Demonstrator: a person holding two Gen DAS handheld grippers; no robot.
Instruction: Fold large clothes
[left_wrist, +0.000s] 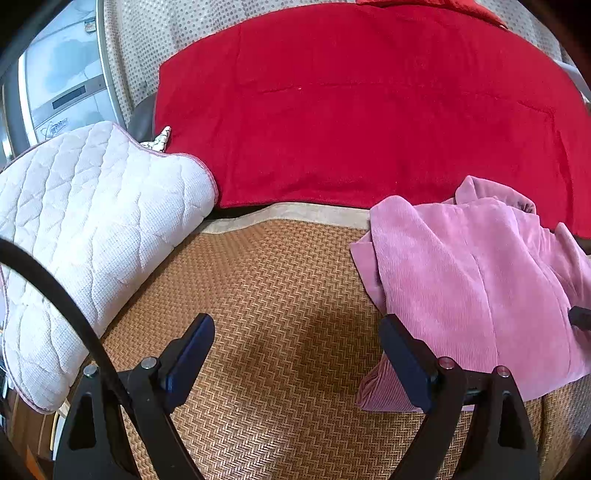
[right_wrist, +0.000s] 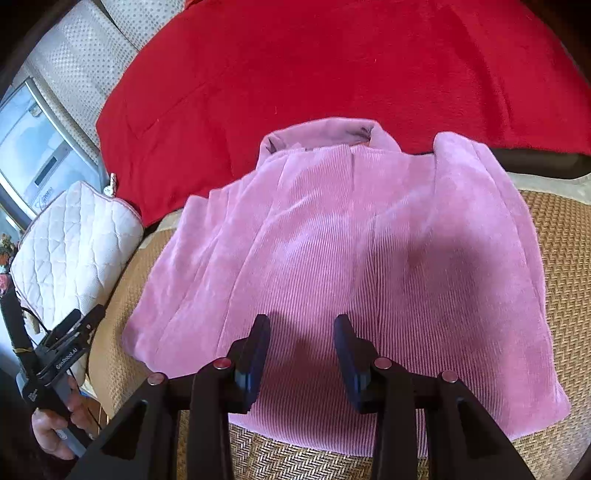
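Here, pink garment (right_wrist: 332, 236) under right claw (right_wrist: 301, 325)

Home bedroom: woven mat (left_wrist: 280, 314), quilted pillow (left_wrist: 88, 221), red blanket (left_wrist: 351, 110).

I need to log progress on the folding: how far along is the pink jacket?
Done: the pink jacket lies on the woven mat with its sides apparently turned in, collar toward the red blanket. In hand: nothing; the right hand-held gripper sits over its lower part, apparently without pinching cloth, and the left hand-held gripper is open over bare mat. Left: probably a fold of hem toward collar.
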